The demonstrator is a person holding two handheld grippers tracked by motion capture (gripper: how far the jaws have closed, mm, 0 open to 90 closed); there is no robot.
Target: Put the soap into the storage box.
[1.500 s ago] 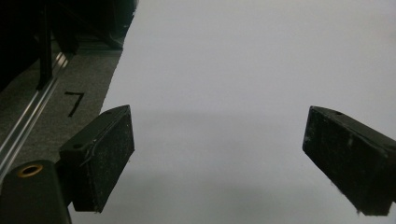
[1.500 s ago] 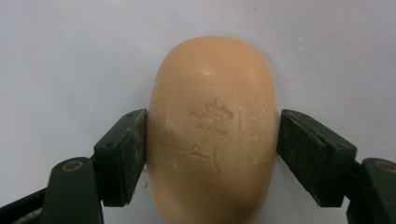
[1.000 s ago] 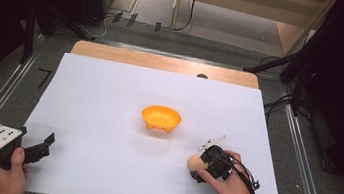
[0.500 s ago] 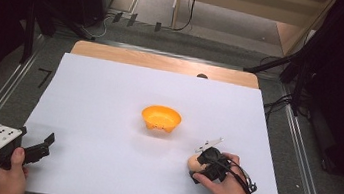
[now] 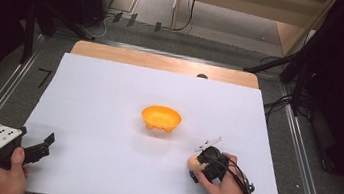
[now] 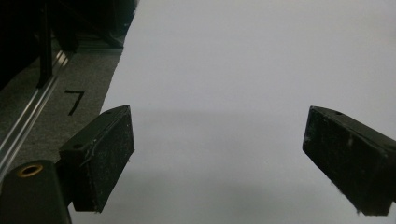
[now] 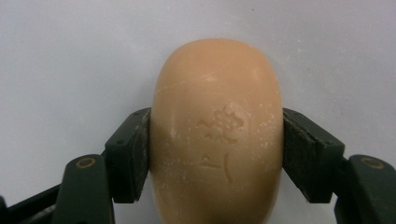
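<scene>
Right gripper view: right gripper point(image 7: 217, 154) has just closed onto the soap point(image 7: 217, 130)

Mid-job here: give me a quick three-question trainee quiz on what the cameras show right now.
1. True or false: the left gripper holds the bar of soap.
2. What stands at the middle of the white sheet? A) a blue cup B) an orange bowl C) a green plate
3. Which gripper has its pads against the soap?

Key
1. False: its jaws stand wide apart over bare sheet.
2. B
3. The right gripper; its jaws have just been closing, one pad on each side of the bar.
</scene>
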